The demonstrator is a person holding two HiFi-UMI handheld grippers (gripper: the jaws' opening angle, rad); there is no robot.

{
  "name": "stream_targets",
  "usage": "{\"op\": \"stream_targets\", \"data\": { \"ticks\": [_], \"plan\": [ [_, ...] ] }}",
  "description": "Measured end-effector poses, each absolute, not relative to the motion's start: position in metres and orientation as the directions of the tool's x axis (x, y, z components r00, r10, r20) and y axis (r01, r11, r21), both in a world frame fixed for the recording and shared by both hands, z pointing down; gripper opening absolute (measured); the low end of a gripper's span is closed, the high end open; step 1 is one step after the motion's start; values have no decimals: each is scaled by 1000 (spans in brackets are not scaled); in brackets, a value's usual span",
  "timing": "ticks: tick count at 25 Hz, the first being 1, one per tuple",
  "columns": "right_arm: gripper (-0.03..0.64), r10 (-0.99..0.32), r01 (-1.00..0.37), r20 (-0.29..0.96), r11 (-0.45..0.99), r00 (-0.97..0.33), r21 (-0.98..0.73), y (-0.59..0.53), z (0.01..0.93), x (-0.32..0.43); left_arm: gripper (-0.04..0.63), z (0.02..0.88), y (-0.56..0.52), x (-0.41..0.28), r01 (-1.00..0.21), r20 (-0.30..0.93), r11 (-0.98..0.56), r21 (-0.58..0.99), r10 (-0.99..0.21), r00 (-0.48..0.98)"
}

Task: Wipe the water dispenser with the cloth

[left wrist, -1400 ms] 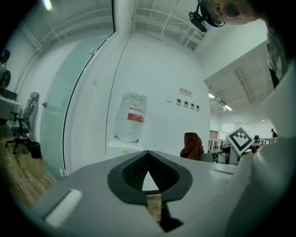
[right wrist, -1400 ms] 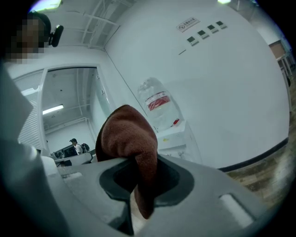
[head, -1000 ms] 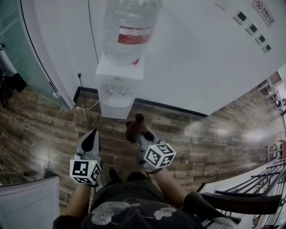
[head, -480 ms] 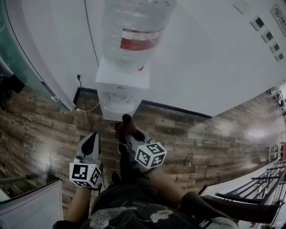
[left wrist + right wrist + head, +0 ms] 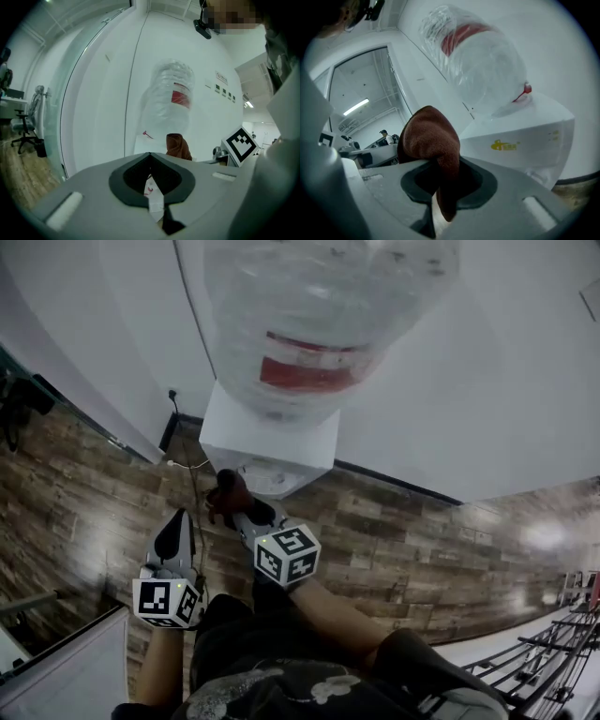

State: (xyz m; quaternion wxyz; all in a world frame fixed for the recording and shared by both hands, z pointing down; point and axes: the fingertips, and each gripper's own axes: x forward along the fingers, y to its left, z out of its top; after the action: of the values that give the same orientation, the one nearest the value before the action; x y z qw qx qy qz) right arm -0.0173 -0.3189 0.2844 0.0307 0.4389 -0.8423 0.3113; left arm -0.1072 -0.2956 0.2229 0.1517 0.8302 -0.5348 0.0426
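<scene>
The white water dispenser (image 5: 272,439) stands against the wall with a big clear bottle (image 5: 319,324) on top. My right gripper (image 5: 236,507) is shut on a brown cloth (image 5: 228,491), held just in front of the dispenser's lower front. In the right gripper view the cloth (image 5: 429,136) bulges out of my right gripper (image 5: 436,164), with the dispenser (image 5: 520,136) and the bottle (image 5: 483,61) close ahead. My left gripper (image 5: 178,523) hangs lower left, shut and holding nothing. From my left gripper (image 5: 150,154) I see the bottle (image 5: 171,105) and the cloth (image 5: 178,146).
A wall socket (image 5: 172,395) and a cable (image 5: 192,474) run down left of the dispenser. A glass partition (image 5: 56,395) lies further left, a white panel (image 5: 66,671) at the bottom left, and metal railings (image 5: 553,662) at the bottom right. The floor (image 5: 422,540) is wood.
The view has closed in on the dispenser, which now looms larger. My right gripper has carried the cloth leftward and nearer the dispenser's front. My left gripper has barely shifted.
</scene>
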Motion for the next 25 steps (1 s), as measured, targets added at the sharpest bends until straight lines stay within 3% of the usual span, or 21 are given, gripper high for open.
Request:
{"op": "stream_targets", "data": {
  "ticks": [14,25],
  "plan": [
    [60,-711,-820,435,370,-553,-437,-390,341,-70,18,257,-355,-119,-880,261,-401,253,-848,461],
    [60,-801,-830,357,283,-480,-481,-402,335,-57,18,293,-370,-117,-817,240,-503,283,-787,568]
  ]
}}
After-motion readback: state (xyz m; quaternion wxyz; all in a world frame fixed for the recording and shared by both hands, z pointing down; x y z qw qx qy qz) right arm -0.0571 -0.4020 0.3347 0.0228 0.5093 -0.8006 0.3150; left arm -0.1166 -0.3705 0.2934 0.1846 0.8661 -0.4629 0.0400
